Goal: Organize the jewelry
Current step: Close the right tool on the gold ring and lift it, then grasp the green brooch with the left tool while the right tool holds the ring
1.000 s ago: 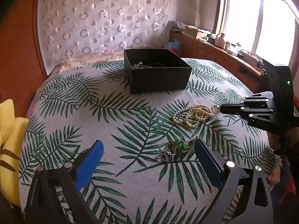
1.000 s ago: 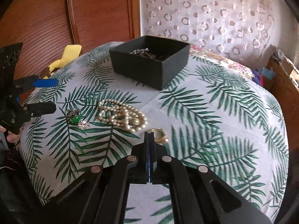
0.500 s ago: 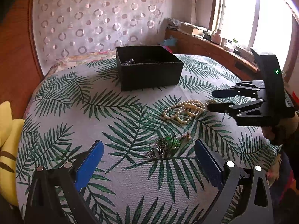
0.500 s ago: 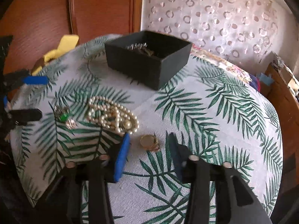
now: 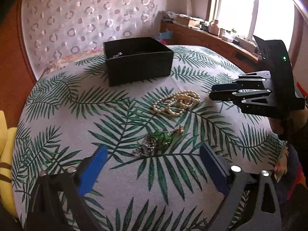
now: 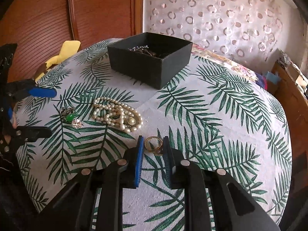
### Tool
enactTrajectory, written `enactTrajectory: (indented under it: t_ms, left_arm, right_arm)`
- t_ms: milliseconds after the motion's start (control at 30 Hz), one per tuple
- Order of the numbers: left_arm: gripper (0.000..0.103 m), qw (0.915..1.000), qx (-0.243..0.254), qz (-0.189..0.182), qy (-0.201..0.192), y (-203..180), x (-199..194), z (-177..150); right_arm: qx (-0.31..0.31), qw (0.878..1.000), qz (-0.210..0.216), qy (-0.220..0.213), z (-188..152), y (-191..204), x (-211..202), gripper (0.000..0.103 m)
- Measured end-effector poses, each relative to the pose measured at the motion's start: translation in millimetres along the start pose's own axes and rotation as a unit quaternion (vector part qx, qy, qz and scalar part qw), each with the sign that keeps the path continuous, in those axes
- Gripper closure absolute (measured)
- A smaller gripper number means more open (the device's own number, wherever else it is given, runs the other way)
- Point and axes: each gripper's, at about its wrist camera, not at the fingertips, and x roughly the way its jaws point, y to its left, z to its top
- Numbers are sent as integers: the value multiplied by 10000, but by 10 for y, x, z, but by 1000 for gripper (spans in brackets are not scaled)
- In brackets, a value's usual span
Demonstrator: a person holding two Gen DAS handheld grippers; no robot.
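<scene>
A black open box point(image 5: 137, 59) point(image 6: 150, 59) with some jewelry inside stands on the leaf-print cloth point(image 5: 77, 104). A pearl necklace point(image 5: 177, 103) point(image 6: 117, 113) lies in front of it. A green-stone piece with silver chain point(image 5: 156, 141) point(image 6: 69, 115) lies nearer my left gripper point(image 5: 152, 163), which is wide open and empty just short of it. A gold ring point(image 6: 153, 144) lies between the blue pads of my right gripper point(image 6: 153, 146), whose jaws are closing around it; I cannot tell whether they touch it. The right gripper also shows in the left wrist view point(image 5: 213, 91).
A yellow soft toy point(image 6: 63, 52) lies at the cloth's edge by the wooden panel point(image 6: 48, 15). A wooden shelf point(image 5: 207, 38) with clutter runs under the window. The patterned curtain point(image 5: 86, 17) hangs behind the box.
My right gripper opened from shut, came down over the gold ring, and its jaws have narrowed around it. My left gripper stayed open near the green-stone piece, shifting slightly.
</scene>
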Motion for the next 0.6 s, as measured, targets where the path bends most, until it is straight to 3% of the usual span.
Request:
enactTrajectory:
  t_ms: [267,500,600]
  left_arm:
    - [61,9998,164,52,110,-17,93,46]
    - [65,9990,404,154,131,-103,204,71]
    - [80,9989,449,109,110,-122,218,84]
  right_arm:
    - [38,10000,4,-26,-2,8,-11,81]
    - [-2,10000,12,-29,-8,37,-20,81]
    - [0,10000,7,-20,-10,35,-21,81]
